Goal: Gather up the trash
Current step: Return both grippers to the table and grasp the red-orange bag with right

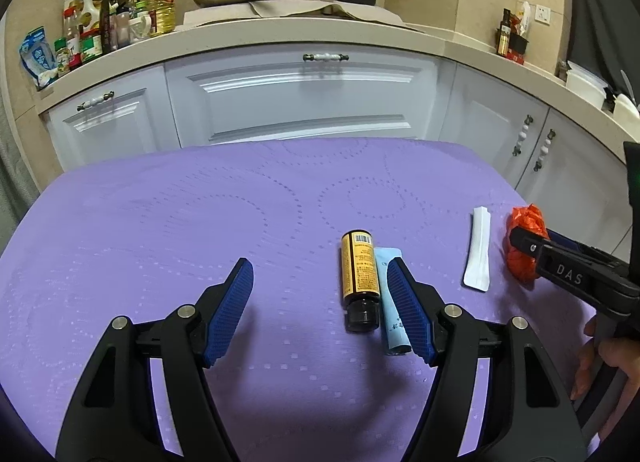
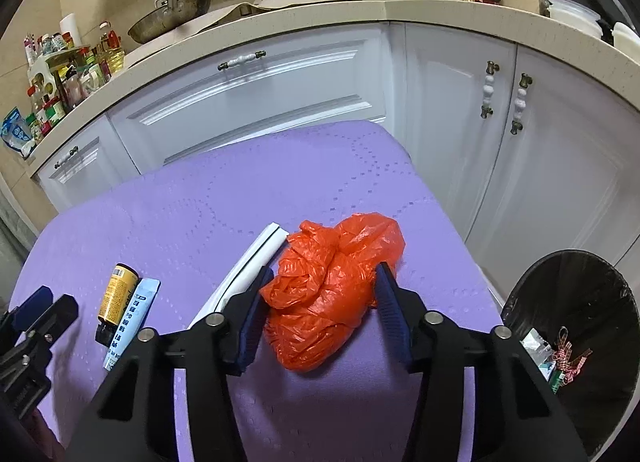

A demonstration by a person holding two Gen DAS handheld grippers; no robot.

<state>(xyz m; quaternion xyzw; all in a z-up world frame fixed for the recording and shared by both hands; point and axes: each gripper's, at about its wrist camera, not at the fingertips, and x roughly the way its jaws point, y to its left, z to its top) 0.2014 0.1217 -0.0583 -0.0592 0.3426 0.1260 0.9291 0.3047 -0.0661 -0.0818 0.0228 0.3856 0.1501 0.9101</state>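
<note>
A crumpled orange plastic bag lies on the purple tablecloth, and my right gripper has its jaws around it, both pads touching its sides. The bag also shows in the left wrist view with the right gripper on it. My left gripper is open and empty above the cloth. A brown bottle with a yellow label and a light blue sachet lie beside its right finger. A white wrapper lies further right.
A black bin with a dark liner holds some scraps at the table's right side. White kitchen cabinets and a counter with bottles, a pan and a pot stand behind the table.
</note>
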